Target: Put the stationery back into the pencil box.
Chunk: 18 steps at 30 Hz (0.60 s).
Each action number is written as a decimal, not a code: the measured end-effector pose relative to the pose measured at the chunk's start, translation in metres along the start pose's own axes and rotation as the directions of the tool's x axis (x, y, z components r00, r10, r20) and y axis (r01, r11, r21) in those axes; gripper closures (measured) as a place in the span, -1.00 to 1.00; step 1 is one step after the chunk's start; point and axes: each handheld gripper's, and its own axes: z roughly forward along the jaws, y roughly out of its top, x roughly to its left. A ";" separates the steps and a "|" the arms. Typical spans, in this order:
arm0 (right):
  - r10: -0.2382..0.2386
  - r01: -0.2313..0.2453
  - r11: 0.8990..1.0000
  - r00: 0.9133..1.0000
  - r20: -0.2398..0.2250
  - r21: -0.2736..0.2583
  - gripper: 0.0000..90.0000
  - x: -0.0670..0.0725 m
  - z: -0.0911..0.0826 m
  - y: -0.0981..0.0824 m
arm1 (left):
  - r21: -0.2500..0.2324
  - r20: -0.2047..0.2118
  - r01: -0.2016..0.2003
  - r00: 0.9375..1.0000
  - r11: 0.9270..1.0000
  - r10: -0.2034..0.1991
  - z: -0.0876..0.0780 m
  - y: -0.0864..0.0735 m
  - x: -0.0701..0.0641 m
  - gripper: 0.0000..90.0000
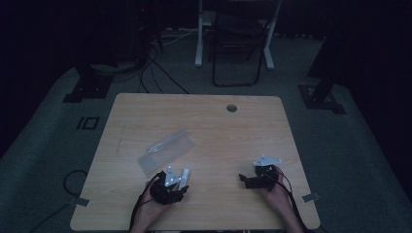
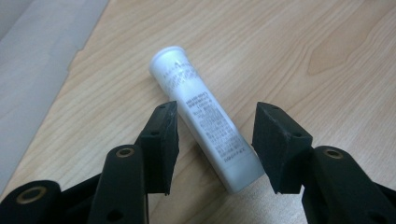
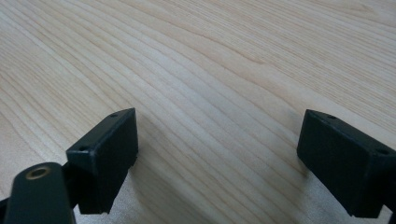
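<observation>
**A:** what's sitting right in front of you?

**B:** My left gripper [image 2: 215, 140], matte black blocky jaws spread wide, gripping nothing. Between them lies a smooth white plastic tube [image 2: 205, 116], round, fine grey print along it, flat on the table and touching neither jaw.

**A:** and around that?

**B:** Pale wood-grain table [image 1: 252, 131], rounded corners. A clear flat plastic bag [image 1: 165, 150] lies just beyond the tube. My right gripper [image 3: 217, 158] is wide open too, over bare wood, well apart from the tube.

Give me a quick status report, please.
Left gripper open, jaws astride white plastic tube lying on wooden table. Right gripper open, empty. Clear plastic bag beyond.
</observation>
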 end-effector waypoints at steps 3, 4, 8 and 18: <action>0.000 0.000 1.000 1.000 0.000 0.000 -0.72 0.000 0.000 0.000 | 0.003 -0.007 0.008 1.000 1.000 -0.008 0.002 0.000 0.001 0.30; 0.000 0.000 1.000 1.000 0.000 0.000 -0.72 0.000 0.000 0.000 | 0.005 -0.011 0.007 1.000 1.000 -0.007 0.002 0.000 0.001 0.32; 0.000 0.000 1.000 1.000 0.000 0.000 -0.72 0.000 0.000 0.000 | 0.014 -0.032 0.005 0.999 1.000 -0.004 0.003 0.000 0.004 0.44; 0.000 0.000 1.000 1.000 0.000 0.000 -0.72 0.000 0.000 0.000 | 0.044 -0.037 0.006 0.999 0.999 -0.004 0.008 0.001 0.012 0.54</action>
